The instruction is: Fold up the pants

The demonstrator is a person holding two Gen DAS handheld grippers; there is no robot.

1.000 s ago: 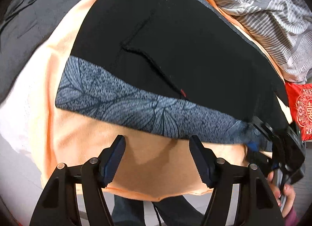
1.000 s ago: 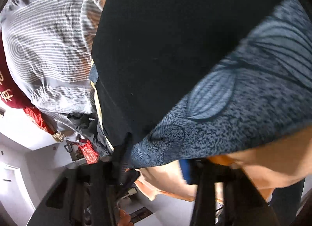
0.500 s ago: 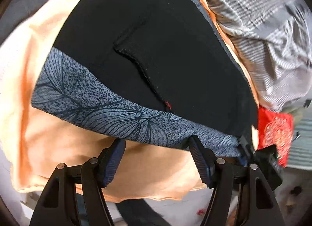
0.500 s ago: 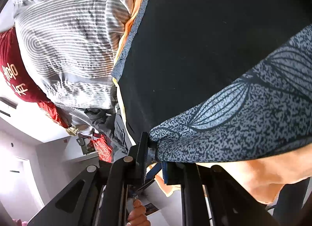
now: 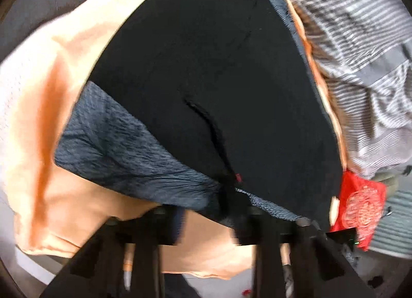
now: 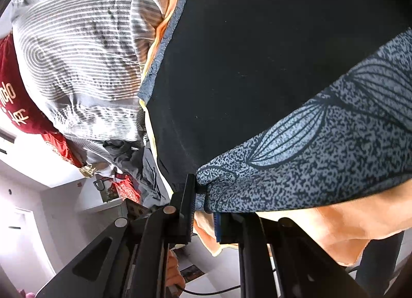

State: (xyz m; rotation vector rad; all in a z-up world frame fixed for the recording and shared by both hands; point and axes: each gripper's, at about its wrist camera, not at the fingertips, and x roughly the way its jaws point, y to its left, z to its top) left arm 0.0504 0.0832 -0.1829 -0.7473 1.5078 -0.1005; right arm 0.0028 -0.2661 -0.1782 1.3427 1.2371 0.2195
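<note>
1. The pants (image 5: 211, 71) are lying on an orange sheet (image 5: 51, 97), waistband (image 5: 121, 151) nearest, legs running away.
2. The right tool (image 6: 203, 195) is pinching the waistband corner.
3. The left tool (image 5: 208, 223) is standing apart at the waistband edge.

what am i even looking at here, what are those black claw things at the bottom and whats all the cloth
The black claws are two handheld grippers, one in each of a person's hands. Each carries a wide-angle camera looking along its fingers, so each picture is one gripper's own view.

On the surface lie black pants with a blue-grey patterned waistband, spread over an orange cloth. Beside them is striped bedding and a red cushion.

The right gripper is closed on the waistband's corner. The left gripper sits at the waistband's edge, blurred; its fingers look apart, gripping nothing.
</note>
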